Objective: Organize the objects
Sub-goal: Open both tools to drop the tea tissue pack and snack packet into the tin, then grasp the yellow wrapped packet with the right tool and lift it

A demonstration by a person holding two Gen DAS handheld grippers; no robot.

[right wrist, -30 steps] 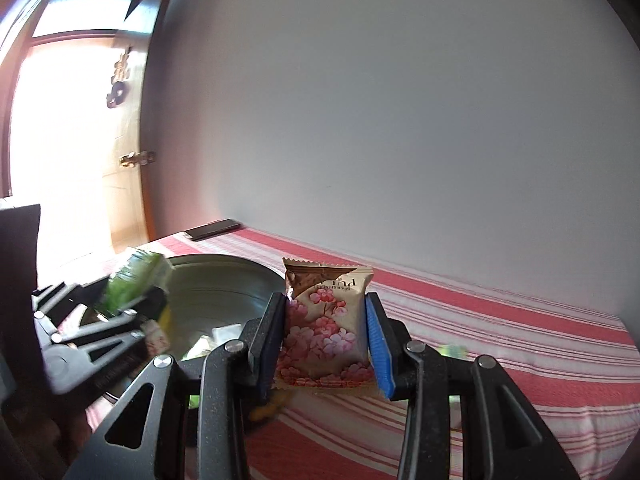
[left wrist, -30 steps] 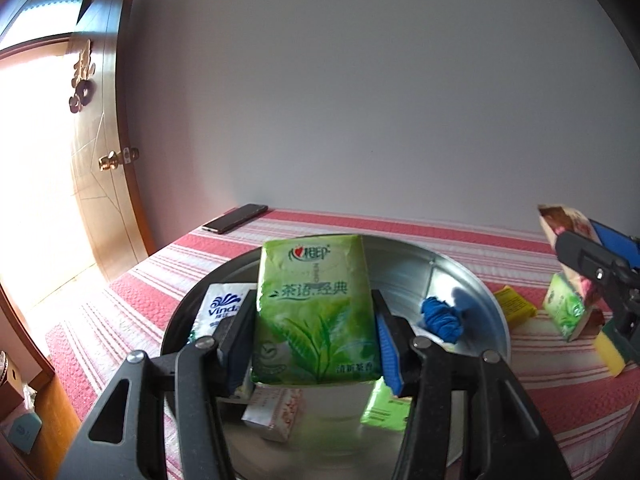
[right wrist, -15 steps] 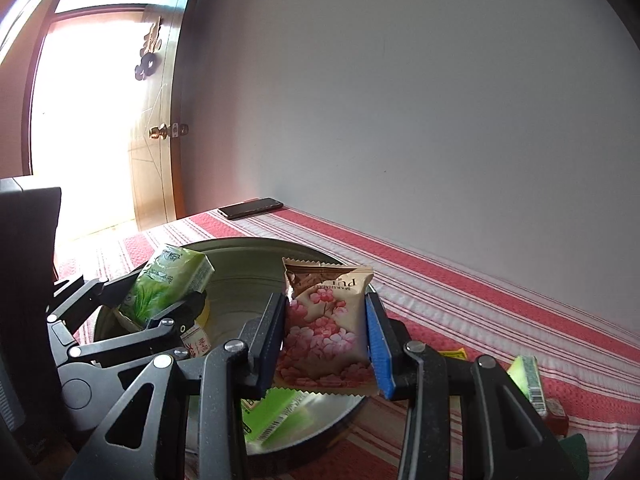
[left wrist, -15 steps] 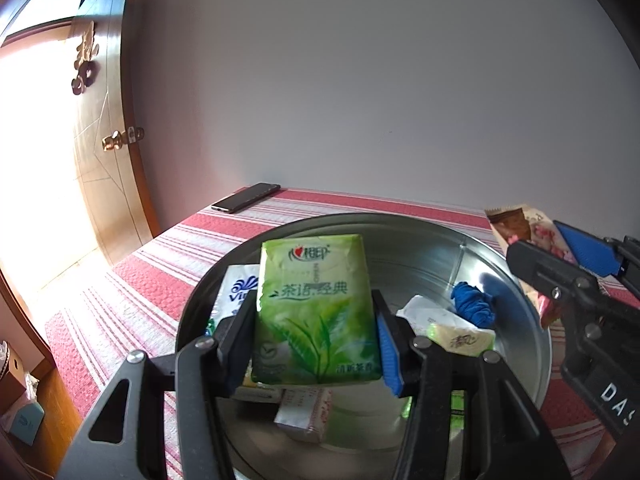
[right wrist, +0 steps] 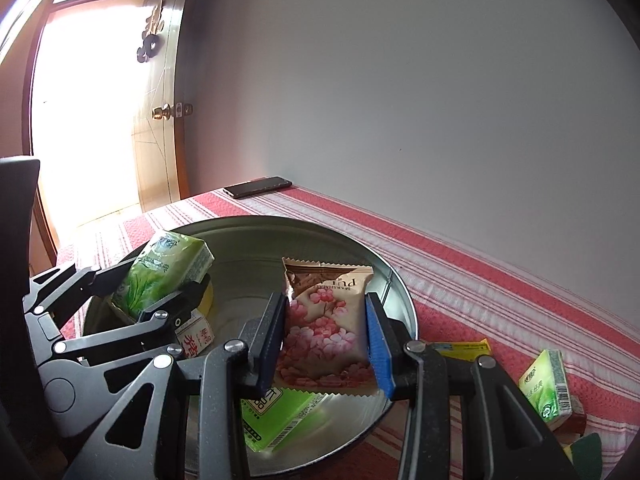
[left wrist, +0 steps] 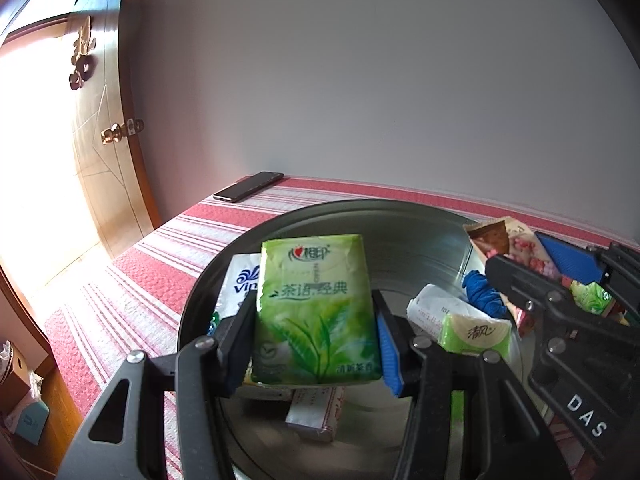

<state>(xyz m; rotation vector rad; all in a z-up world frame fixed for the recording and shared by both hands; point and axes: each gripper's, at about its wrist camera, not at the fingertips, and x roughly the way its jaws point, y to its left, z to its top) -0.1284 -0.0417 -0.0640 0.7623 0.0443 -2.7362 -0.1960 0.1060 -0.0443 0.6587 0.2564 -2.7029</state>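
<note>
Tissue pack (left wrist: 318,312), green, is clamped upright between the left gripper (left wrist: 316,344) pads, hanging over the near-left part of the metal basin (left wrist: 400,216). Right gripper (right wrist: 326,340) pinches a pink flower-print snack packet (right wrist: 326,320), also upright, just inside the basin's right rim. Both loads sit directly above the basin floor, so the drop looks like straight down, no lateral travel needed. Under them: white and green tissue packs (left wrist: 474,334) and a blue crumpled thing (left wrist: 482,292). Farther out on the striped cloth (right wrist: 500,288): another green pack (right wrist: 548,388), then a phone (right wrist: 258,187) by the wall.
</note>
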